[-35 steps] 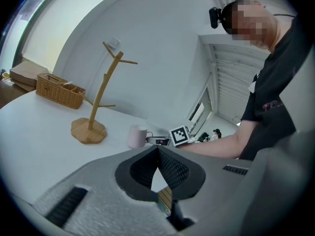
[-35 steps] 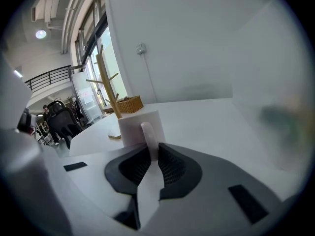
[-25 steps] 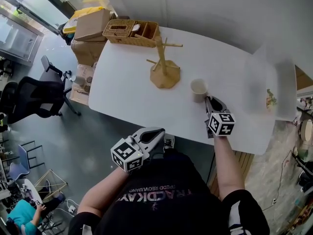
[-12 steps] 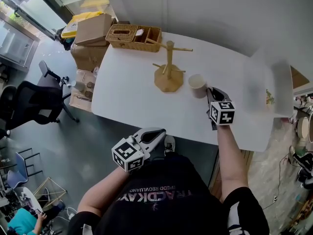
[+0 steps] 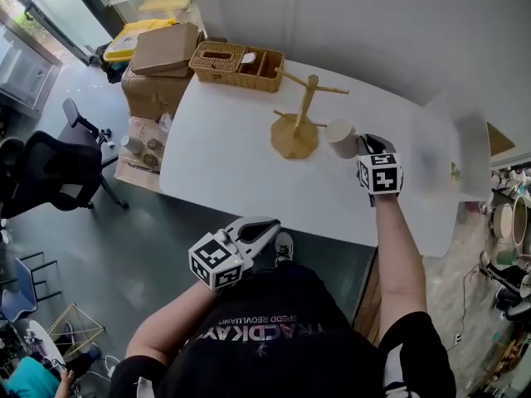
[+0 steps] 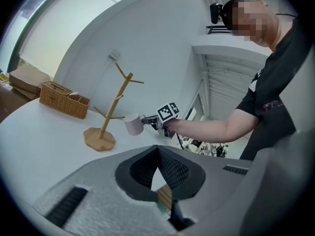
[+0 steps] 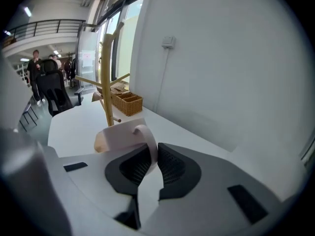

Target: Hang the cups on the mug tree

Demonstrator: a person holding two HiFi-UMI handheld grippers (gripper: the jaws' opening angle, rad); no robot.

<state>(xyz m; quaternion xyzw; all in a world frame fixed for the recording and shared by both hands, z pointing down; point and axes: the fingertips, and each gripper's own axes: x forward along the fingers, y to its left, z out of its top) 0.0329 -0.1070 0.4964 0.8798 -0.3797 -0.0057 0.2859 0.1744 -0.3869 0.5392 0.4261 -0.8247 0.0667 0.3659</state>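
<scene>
Low at the frame's centre, the left gripper (image 5: pixel 267 229) hangs off the table (image 5: pixel 232 164), jaws together and empty. Right of centre, the right gripper (image 5: pixel 363 144) is closing its jaws on the handle of 1 cup (image 5: pixel 340 138), held just right of the mug tree (image 5: pixel 299 124). Beyond, toward the upper left, sits a wicker basket (image 5: pixel 236 58).

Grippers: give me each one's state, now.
Left gripper: shut, holding nothing.
Right gripper: jaws closing, clamped on the cup by its handle.
</scene>
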